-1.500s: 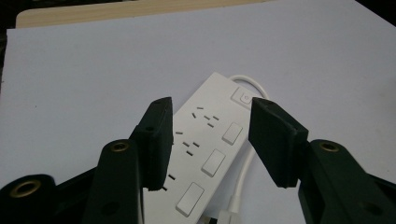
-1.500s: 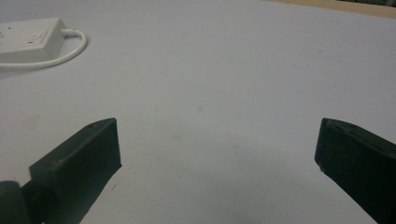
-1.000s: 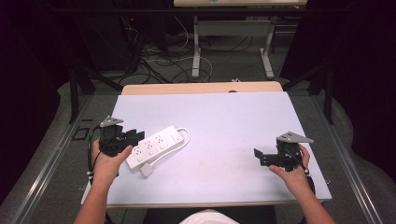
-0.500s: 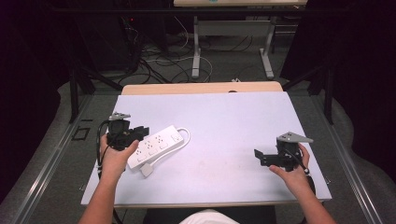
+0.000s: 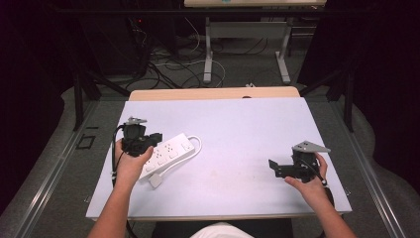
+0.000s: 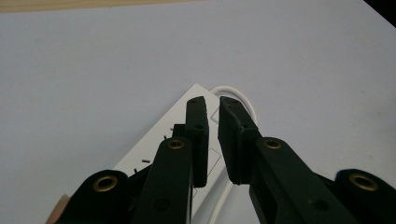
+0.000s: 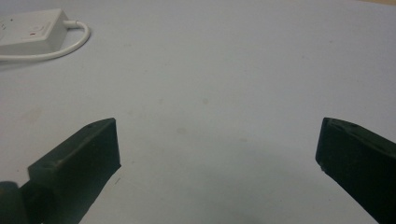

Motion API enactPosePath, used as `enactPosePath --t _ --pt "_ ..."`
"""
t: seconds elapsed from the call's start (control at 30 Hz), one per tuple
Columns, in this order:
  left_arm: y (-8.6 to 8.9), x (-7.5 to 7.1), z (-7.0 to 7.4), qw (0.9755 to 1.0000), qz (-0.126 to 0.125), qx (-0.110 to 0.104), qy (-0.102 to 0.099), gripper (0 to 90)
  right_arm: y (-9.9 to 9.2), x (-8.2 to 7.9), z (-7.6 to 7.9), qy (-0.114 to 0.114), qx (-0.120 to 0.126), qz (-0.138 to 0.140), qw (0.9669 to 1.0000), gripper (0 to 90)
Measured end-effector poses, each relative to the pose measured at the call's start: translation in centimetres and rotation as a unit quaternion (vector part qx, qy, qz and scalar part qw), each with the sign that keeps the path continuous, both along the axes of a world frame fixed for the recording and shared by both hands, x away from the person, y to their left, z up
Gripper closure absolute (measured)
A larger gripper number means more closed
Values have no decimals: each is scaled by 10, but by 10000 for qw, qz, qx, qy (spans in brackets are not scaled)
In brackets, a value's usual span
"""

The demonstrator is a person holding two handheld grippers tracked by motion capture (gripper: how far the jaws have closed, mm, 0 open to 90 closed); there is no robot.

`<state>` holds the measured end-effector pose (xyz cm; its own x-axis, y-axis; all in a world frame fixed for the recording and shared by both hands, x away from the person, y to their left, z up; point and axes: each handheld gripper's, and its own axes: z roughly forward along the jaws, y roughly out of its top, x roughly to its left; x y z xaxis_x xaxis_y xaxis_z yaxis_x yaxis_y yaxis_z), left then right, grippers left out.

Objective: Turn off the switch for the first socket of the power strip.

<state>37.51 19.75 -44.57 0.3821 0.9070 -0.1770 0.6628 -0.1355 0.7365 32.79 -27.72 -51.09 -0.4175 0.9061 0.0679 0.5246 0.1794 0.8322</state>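
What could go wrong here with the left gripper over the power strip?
The left gripper has just been closing, jaws nearly together with nothing between them, above the power strip; pressing down could skid it across the table. Its looped cord lies beside it and could snag.

We see bare table (image 5: pixel 237 129) from twelve through six o'clock — power strip (image 5: pixel 168 151) blocks at nine.

Bright, evenly lit tabletop; dark surroundings; soft close-ups.

White power strip (image 5: pixel 166 154) (cord looped at its end), lying flat, diagonal, table's left
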Motion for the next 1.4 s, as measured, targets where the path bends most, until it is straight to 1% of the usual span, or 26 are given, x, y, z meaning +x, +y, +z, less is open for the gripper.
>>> enactPosePath --t 0.03,0.07,0.1,0.2,0.3,0.33,0.37,0.4,0.43,0.47,0.53,0.57,0.6,0.7,0.73,0.77,0.8,0.83,0.87,0.9,0.93,0.97,1.0,1.03,1.3,1.4 --pt "-1 1 -1 10000 -9 9 53 829 1 0 0 14 22 -5 10000 0" --pt "-2 2 -2 10000 -26 59 31 835 0 0 -1 -3 1 13 10000 0" --pt "-4 2 -3 10000 -15 68 58 847 0 0 -1 16 43 4 10000 0" --pt "-7 5 -6 9999 -5 104 110 859 -1 0 -1 38 52 -10 10000 0" --pt "-10 7 -9 9997 -14 164 201 878 -1 1 -1 48 57 -14 10000 0" --pt "-10 8 -10 9994 -50 202 258 890 -1 1 -2 12 54 -37 10000 0" --pt "-11 9 -11 9995 1 209 249 895 -1 1 -2 12 58 -30 10000 0" --pt "-11 10 -11 9991 -71 247 342 895 -1 1 -2 12 58 -30 10000 0" --pt "-13 10 -13 9991 -26 216 358 897 -1 1 -2 8 57 -31 10000 0" --pt "-13 11 -13 9988 -45 238 416 898 -1 1 -2 34 68 -10 10000 0" --pt "-15 13 -15 9986 -30 246 463 900 -2 1 -2 27 67 -9 10000 0" --pt "-15 13 -16 9983 -25 281 513 900 -2 1 -2 19 78 -9 10000 0" --pt "-16 14 -17 9982 -31 271 537 900 -1 0 -1 37 122 -24 9999 0" --pt "-18 17 -21 9975 2 309 636 900 -2 1 -1 25 116 -15 9999 0" --pt "-18 18 -22 9971 -26 312 696 900 -2 1 -1 51 102 -30 9999 0" --pt "-19 18 -23 9970 -7 333 705 900 -2 1 -1 51 102 -30 9999 0" --pt "-19 19 -24 9964 -7 318 784 900 -2 1 -2 51 102 -33 9999 0" --pt "-20 20 -26 9963 -33 347 788 900 -2 1 -2 58 104 -38 9999 0" --pt "-20 21 -27 9959 -25 357 836 900 -2 1 -2 73 119 -44 9999 0" --pt "-21 21 -29 9958 8 362 841 900 -2 1 -2 59 103 -34 9999 0" --pt "-21 22 -29 9950 -8 371 924 900 -2 1 -2 62 105 -33 9999 0" --pt "-21 23 -31 9951 2 368 913 900 -2 1 -2 52 106 -24 9999 0" --pt "-21 24 -31 9942 -35 391 1002 900 -2 1 -2 49 126 -13 9999 0" --pt "-22 24 -33 9943 8 373 999 900 -2 1 -2 81 172 11 9998 0" --pt "-24 28 -41 9922 36 418 1173 900 -2 1 -3 84 181 6 9998 0" --pt "-25 29 -45 9916 51 451 1210 900 -2 2 -3 57 163 3 9999 0"
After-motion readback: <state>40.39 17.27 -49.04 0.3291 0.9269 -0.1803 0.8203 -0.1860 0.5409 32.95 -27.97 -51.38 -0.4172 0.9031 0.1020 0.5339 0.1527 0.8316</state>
